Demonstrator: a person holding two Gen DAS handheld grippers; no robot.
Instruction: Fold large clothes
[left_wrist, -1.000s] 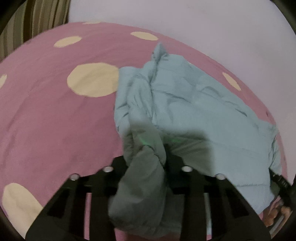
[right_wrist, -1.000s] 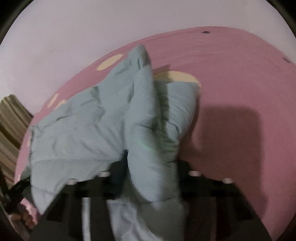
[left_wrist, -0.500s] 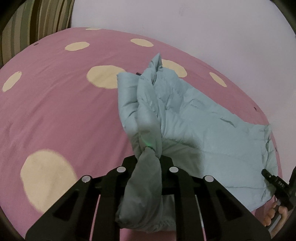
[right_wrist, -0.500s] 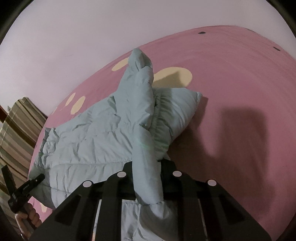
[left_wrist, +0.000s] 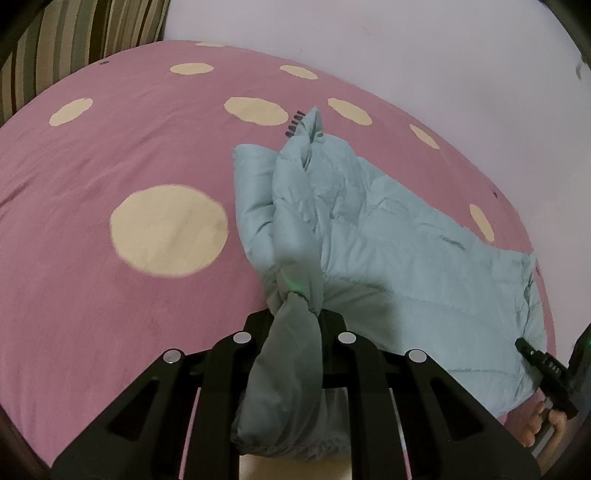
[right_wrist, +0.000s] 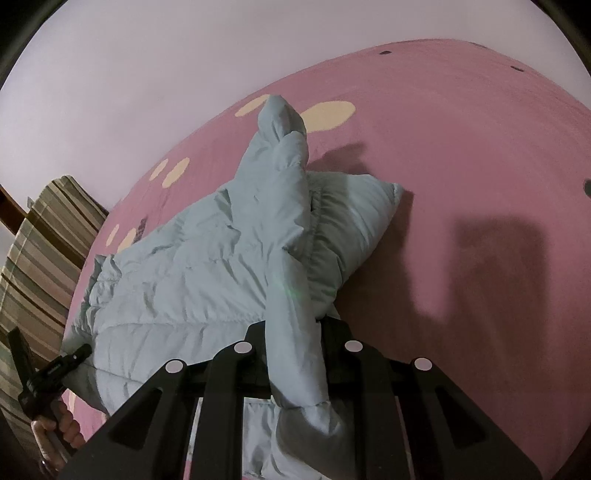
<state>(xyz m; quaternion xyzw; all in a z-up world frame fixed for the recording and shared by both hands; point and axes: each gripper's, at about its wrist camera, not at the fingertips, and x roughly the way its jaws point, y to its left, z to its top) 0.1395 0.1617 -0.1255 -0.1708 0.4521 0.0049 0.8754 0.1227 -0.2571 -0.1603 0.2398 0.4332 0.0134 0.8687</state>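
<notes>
Both tools are clenched on the pale blue puffer jacket (left_wrist: 369, 236): my left tool (left_wrist: 295, 317) pinches a bunched fold at 6 o'clock in its view, my right tool (right_wrist: 293, 328) grips another at 6 o'clock in its own. I see the jacket spread on the pink bed (left_wrist: 92, 184) with cream dots, trailing toward 12 o'clock. Striped fabric (right_wrist: 40, 251) sits at 9 o'clock in the right view.

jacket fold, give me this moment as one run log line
left tool: shut on jacket | right tool: shut on jacket | jacket: partly lifted, rest on pink bedspread | fold: not finished
</notes>
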